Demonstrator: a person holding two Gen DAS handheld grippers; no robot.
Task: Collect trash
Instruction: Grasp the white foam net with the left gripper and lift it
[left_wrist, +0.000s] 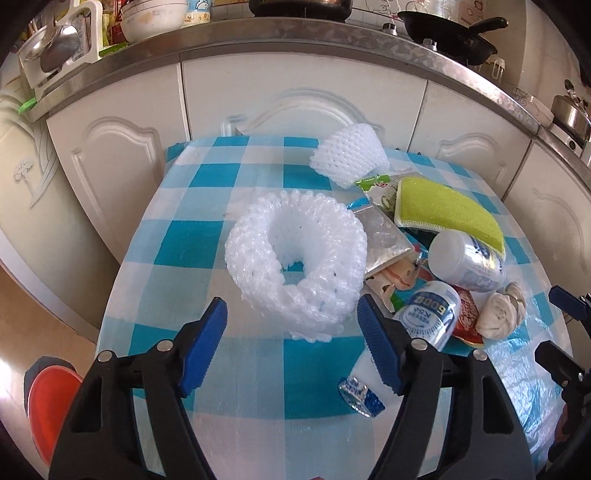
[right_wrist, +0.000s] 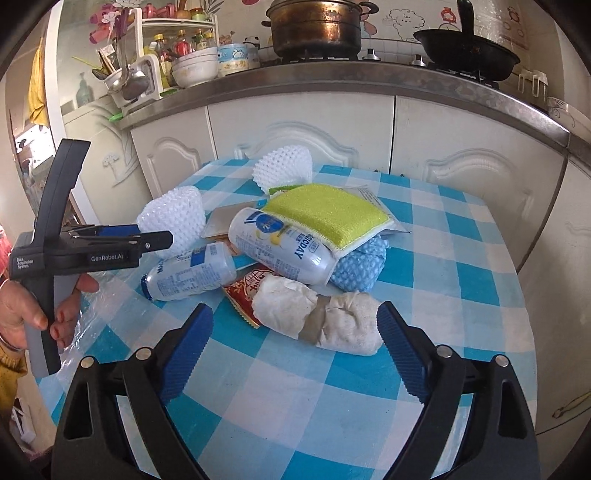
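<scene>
Trash lies in a pile on the blue-checked table (left_wrist: 258, 177). A white foam fruit net (left_wrist: 295, 258) lies just ahead of my open left gripper (left_wrist: 291, 325), between its fingertips' line and apart from them. A second foam net (left_wrist: 351, 153) sits at the far edge. Two white plastic bottles (left_wrist: 428, 317) (right_wrist: 280, 245), a silver wrapper (left_wrist: 384, 240), a red wrapper (right_wrist: 245, 291), a green sponge (right_wrist: 328, 212) and a blue cloth (right_wrist: 358, 266) are heaped together. A crumpled white tissue wad (right_wrist: 321, 317) lies just ahead of my open right gripper (right_wrist: 295, 325).
White kitchen cabinets (right_wrist: 303, 129) and a steel counter (right_wrist: 332, 79) with pots and bowls stand behind the table. A red bin (left_wrist: 51, 406) sits on the floor at the left. A torn foil lid (left_wrist: 360, 397) lies near my left gripper. Clear plastic film (right_wrist: 92, 295) covers the table's left edge.
</scene>
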